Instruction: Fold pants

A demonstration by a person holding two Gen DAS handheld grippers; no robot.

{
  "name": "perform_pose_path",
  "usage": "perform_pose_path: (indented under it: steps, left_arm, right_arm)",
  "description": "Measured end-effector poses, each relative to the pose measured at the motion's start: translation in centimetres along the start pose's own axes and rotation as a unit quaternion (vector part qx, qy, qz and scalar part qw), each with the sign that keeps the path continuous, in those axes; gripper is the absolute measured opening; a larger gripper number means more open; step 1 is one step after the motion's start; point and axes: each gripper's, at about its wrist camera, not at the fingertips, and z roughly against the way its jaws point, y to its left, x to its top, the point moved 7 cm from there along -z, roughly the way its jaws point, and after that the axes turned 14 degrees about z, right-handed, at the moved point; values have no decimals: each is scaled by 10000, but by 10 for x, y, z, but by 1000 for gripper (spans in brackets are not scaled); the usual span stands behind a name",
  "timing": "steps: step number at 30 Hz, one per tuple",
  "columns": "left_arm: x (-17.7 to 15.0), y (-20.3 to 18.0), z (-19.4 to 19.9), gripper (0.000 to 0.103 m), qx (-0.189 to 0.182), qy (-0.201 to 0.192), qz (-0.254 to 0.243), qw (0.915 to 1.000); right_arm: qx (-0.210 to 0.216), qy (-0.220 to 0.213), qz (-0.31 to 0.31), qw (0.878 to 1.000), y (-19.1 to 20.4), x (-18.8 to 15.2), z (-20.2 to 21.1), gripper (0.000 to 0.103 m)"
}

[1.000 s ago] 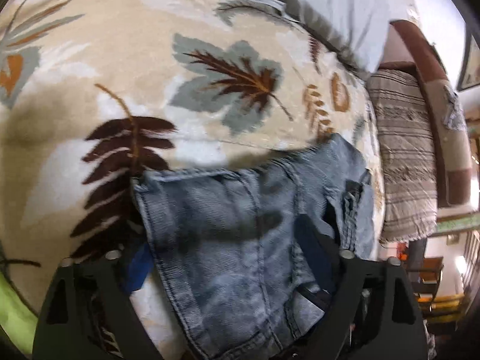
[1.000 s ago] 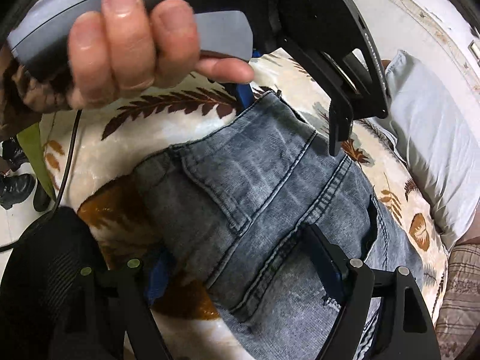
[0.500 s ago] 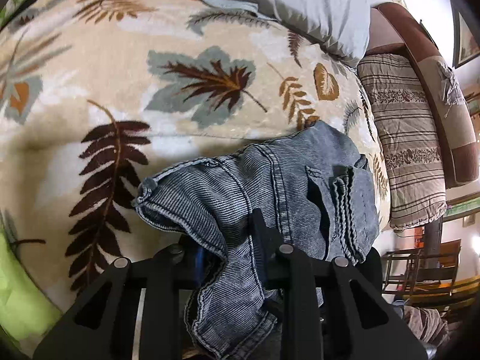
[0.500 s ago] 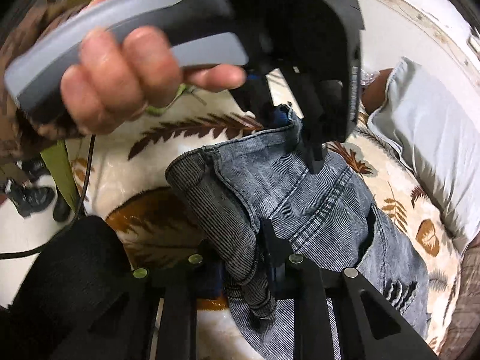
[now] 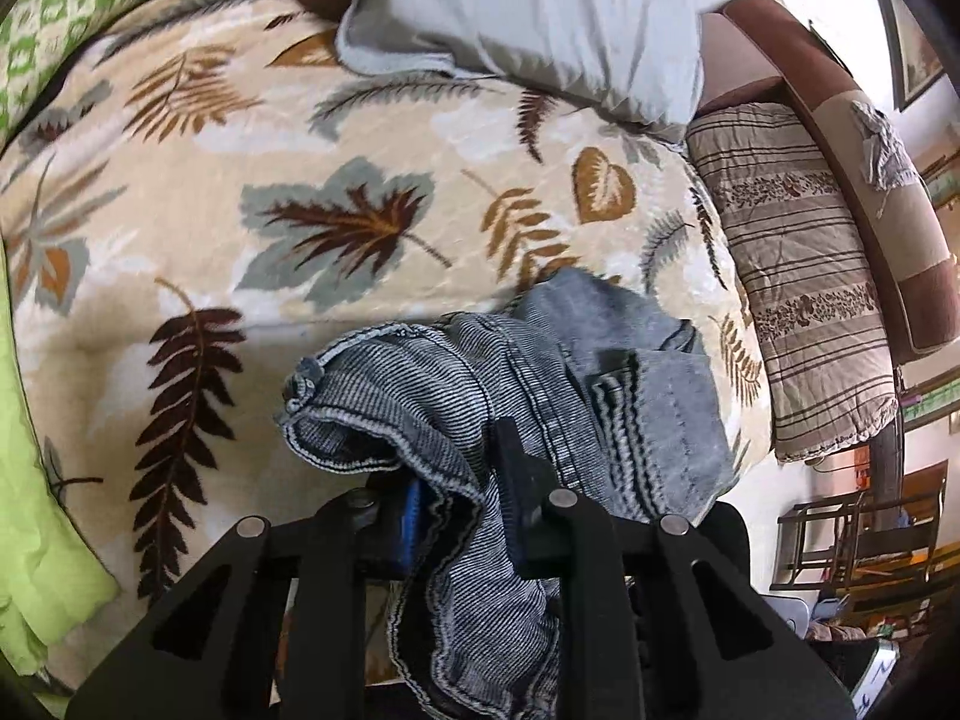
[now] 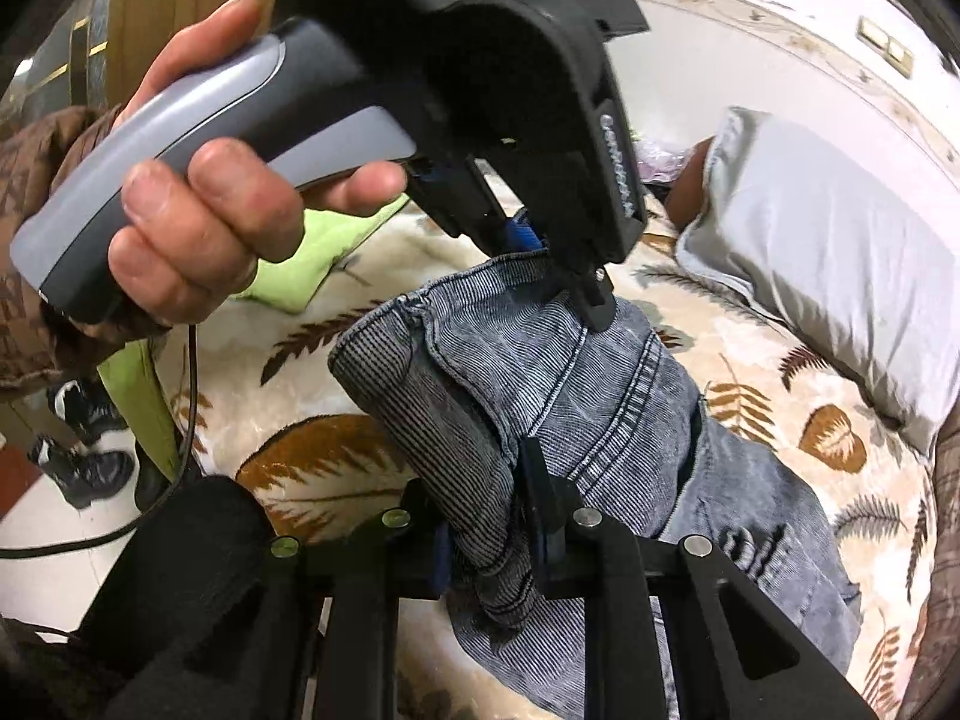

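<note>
Blue-grey denim pants [image 5: 600, 372] lie on a leaf-patterned bedspread [image 5: 300, 180]. My left gripper [image 5: 456, 480] has its jaws closing on a bunched fold of the waist end, and the pads press the cloth. In the right wrist view the pants [image 6: 600, 396] hang between the two tools, their legs trailing away on the bed. My right gripper [image 6: 486, 516] is shut on the near corner of the waistband. The left gripper [image 6: 558, 276], held by a hand [image 6: 198, 240], pinches the far corner. The gripped edge is raised off the bedspread.
A grey pillow [image 5: 540, 12] lies at the head of the bed. A lime-green cloth [image 5: 36, 510] is at the left edge and a striped blanket [image 5: 798, 276] at the right. Shoes [image 6: 78, 468] and a cable lie on the floor.
Both grippers went from open over the flat waistband to shut on it. They have risen, and the denim has bunched up and lifted off the bed.
</note>
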Motion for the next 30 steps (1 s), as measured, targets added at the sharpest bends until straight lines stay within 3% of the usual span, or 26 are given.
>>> perform_pose_path:
  steps: [16, 30]
  left_arm:
    - [-4, -92, -7, 17, 147, -113, -382, 9991]
    - [-20, -166, -51, 12, 315, 177, -631, 9974]
  right_arm:
    - [9, -356, -1123, 9930, -64, -45, 54, 18]
    - [68, -470, -2052, 9776, -102, -102, 82, 16]
